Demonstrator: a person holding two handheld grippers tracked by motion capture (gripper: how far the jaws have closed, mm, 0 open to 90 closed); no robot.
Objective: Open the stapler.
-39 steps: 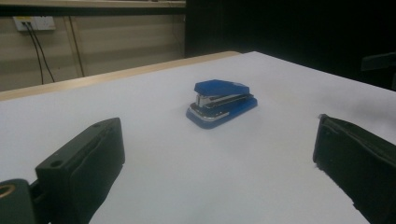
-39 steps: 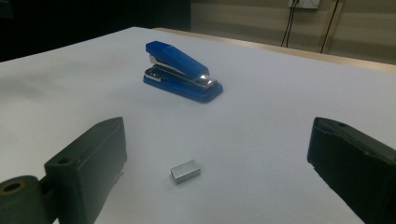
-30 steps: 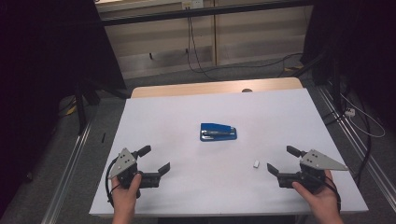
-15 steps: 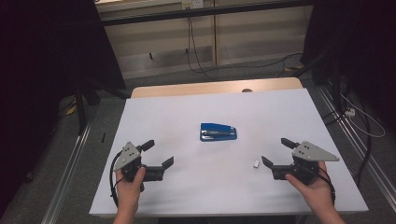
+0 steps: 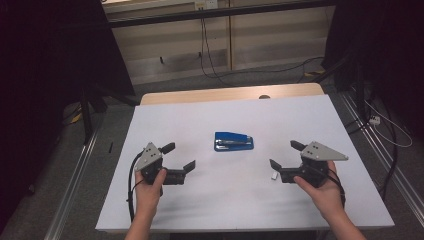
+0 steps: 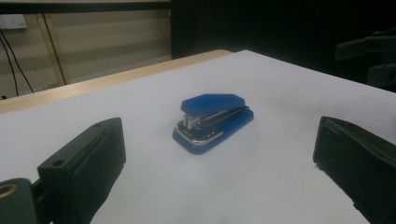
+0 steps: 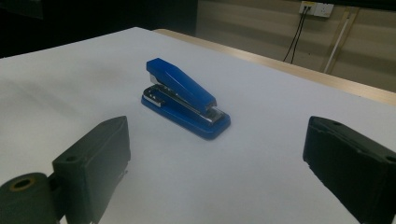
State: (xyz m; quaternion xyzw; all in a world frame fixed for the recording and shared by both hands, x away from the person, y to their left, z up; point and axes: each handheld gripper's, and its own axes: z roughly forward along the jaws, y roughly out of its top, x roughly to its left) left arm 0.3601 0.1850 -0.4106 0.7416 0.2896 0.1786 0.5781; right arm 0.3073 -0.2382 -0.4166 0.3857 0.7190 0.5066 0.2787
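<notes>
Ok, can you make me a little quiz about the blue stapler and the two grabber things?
1. True or false: the left gripper is clamped on the stapler.
2. What lies on the table right beside the right gripper? A) a small white bit B) a red pen C) a cup
3. Fill in: both grippers' jaws stand ____.

Key:
1. False, it holds nothing and sits apart from the stapler.
2. A
3. open

Small white bit (image 5: 274, 176) just beside my right gripper (image 5: 285, 156), too tiny to ID. My forearms cut off at bottom edge, high view.
</notes>
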